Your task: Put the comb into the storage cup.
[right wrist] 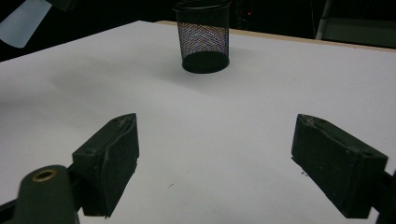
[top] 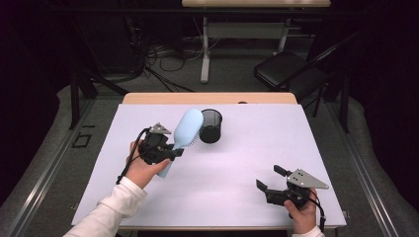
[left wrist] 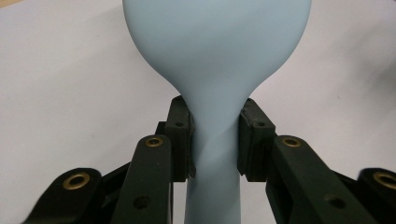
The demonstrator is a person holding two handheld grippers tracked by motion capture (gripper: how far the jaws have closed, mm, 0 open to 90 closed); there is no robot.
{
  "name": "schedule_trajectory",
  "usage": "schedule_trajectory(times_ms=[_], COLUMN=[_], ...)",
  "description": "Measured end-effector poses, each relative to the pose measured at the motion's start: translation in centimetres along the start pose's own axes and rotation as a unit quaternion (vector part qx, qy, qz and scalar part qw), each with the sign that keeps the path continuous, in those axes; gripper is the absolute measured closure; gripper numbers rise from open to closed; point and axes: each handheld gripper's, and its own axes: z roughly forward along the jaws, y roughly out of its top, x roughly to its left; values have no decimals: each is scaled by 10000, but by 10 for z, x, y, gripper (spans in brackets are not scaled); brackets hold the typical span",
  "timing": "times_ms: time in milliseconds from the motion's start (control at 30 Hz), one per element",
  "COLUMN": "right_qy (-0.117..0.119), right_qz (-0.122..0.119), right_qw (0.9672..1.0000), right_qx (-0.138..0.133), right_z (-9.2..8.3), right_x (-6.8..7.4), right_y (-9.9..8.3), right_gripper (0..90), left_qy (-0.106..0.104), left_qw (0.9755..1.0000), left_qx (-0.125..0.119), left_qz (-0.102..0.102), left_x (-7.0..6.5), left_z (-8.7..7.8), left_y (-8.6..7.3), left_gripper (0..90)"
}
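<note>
Pale blue hairbrush (top: 187, 131) left of centre in high view, lifted off table (top: 257, 148), head tilted toward upper right, bristle edge just beside black mesh cup (top: 211, 126).

Left gripper (top: 170, 153) clamps brush neck; pads squeeze narrow neck below head in left gripper view (left wrist: 215, 140).

Right gripper (top: 269, 178) lower right, jaws wide apart, nothing between them.

Likely step: brush into cup. You want handle pointing down first, so keep the clamp firm. Cup looks light: steady it with your free gripper if it tips.

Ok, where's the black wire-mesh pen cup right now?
The black wire-mesh pen cup stands upright at the table's far middle in the high view, beside the pale blue hairbrush.
</note>
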Motion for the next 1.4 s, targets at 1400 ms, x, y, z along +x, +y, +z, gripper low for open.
schedule_trajectory(times_ms=[1400], right_qy=[32], right_qz=[41], right_qw=[10000], right_qx=[-23], right_z=[19], right_x=[19], right_y=[33], right_gripper=[151], left_qy=[-359], left_qw=[9858], left_qx=[-1616], left_qz=[294], left_x=[-36], left_z=[21], left_y=[11], left_gripper=[702])
